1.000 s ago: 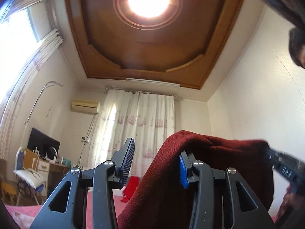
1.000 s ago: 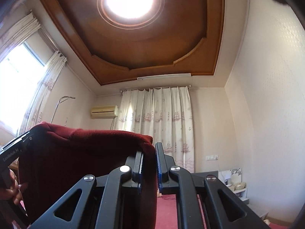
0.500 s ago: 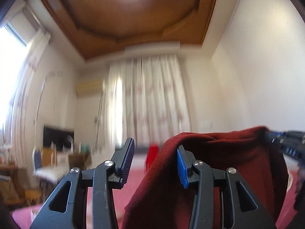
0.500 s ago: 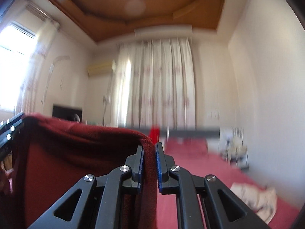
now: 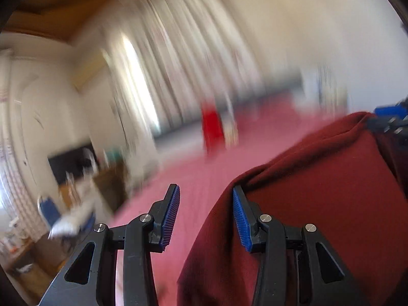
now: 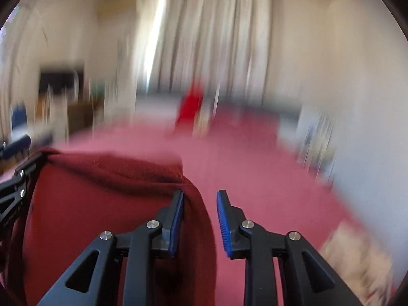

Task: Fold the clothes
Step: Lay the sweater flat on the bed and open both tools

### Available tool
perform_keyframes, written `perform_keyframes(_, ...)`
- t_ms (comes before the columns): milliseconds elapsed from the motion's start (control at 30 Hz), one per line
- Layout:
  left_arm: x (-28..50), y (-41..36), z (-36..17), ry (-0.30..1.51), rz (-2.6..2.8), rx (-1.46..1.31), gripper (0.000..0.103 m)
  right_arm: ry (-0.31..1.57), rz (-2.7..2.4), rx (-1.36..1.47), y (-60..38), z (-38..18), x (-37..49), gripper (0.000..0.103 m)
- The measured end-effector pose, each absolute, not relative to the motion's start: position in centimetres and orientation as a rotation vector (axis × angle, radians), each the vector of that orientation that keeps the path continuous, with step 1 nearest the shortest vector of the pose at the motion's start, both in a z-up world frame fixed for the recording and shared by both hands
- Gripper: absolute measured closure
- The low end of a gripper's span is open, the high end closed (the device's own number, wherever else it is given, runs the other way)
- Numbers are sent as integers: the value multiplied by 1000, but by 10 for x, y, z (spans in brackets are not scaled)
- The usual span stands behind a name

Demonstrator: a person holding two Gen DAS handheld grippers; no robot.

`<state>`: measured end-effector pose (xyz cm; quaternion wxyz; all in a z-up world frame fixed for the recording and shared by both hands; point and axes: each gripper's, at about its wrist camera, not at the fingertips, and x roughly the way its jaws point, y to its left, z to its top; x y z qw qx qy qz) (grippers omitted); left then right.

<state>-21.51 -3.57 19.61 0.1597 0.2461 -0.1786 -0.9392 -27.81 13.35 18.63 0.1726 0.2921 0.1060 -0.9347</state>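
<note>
Both cameras have swung down from the ceiling to the pink bed [image 6: 255,173], and the right gripper [image 6: 200,219] has let go; its jaws now stand apart. The left gripper [image 5: 205,219] is spread too; the maroon cloth [image 5: 318,204] drapes over its right finger, stretching across to the right gripper's left finger.

1. My left wrist camera sits just behind the left gripper [image 5: 205,220] and looks forward along its fingers, across the pink bed [image 5: 204,178] toward the curtains [image 5: 178,51] on the far wall; this view is tilted.
2. My right wrist camera sits just behind the right gripper [image 6: 200,223], facing the same way over the bed [image 6: 255,165], more level.
3. Both views are very near the dark red garment [image 5: 318,204] and are blurred.
4. They share the garment [image 6: 102,204], the bed, the curtains [image 6: 216,25] and a bright red item [image 5: 211,125] at the far end. Each also catches the other gripper at its edge.
</note>
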Motion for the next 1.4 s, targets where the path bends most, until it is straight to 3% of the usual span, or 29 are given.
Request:
perform_keyframes(67,-237,-46,128,-514,-2566,1063,61,204,-2498,1275,138,111,-311,77)
perform_keyframes(133,-221,-57,106,-450,-2555,1132,62,-18,-2419,1415,162,73,-308,77)
perform_keyframes(267,-175,-80,84,-291,-2586,1143,62,-498,-2379,1380,244,56,-254,76)
perform_keyframes(367,-115,-93,94,-76,-2632,1151,62,-675,-2367,1390,299,55,-196,73)
perform_keyframes(467,-46,-95,91,131,-2646,1166,58,-724,-2326,1429,336,57,-143,71)
perform_keyframes(567,16,-88,85,334,-2671,1203,43,-736,-2271,1466,357,54,-94,71)
perform_keyframes(733,63,-66,64,588,-2704,1343,39,-750,-2157,1544,370,37,-33,69)
perform_keyframes(867,76,-50,57,552,-2707,1357,29,-789,-2044,1561,359,25,-8,69)
perform_keyframes(1067,63,-17,47,298,-2695,1363,19,-651,-2053,1564,333,26,13,68)
perform_keyframes(1233,59,-17,41,369,-2708,1332,16,-632,-2041,1565,326,23,22,67)
perform_keyframes(1300,61,-15,44,337,-2724,1348,20,-707,-2020,1571,331,16,18,67)
perform_keyframes(1400,67,-15,52,383,-2775,1380,64,-789,-1991,1575,338,9,17,67)
